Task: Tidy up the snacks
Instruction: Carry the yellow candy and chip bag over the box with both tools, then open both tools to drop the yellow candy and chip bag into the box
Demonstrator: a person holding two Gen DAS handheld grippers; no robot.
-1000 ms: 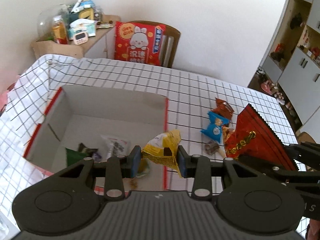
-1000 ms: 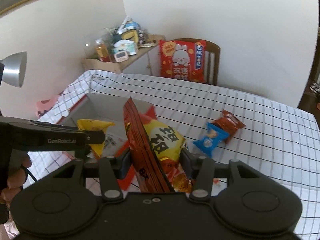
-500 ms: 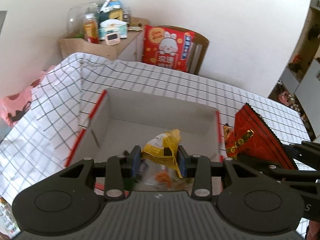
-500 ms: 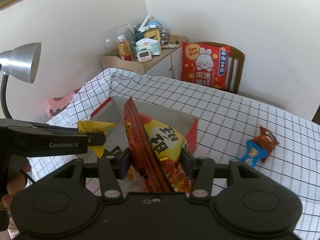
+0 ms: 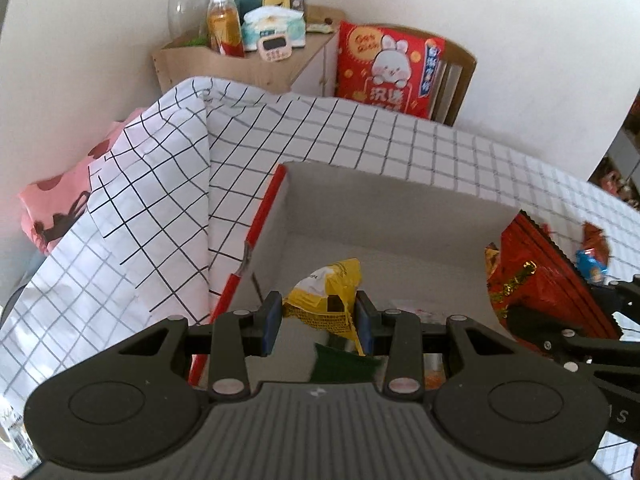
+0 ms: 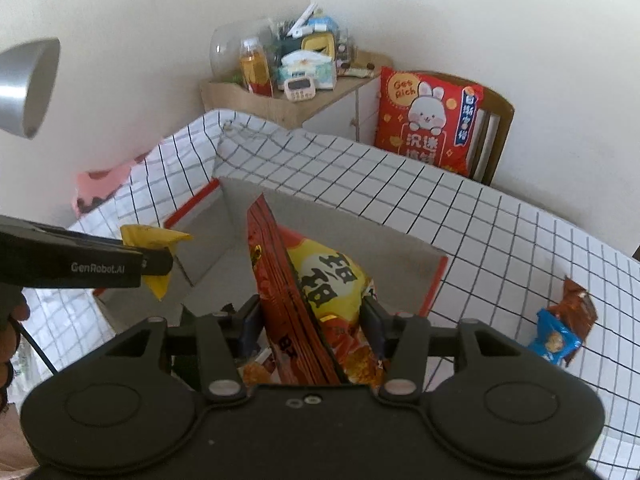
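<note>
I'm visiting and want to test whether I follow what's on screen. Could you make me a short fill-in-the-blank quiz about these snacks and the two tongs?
1. The left tongs pinch a small ____ snack packet.
2. The right tongs hold a big red and yellow chip bag above the open ____.
3. Left on the checked tablecloth, a blue packet lies beside a ____ one.

Missing words: yellow; box; brown
</note>
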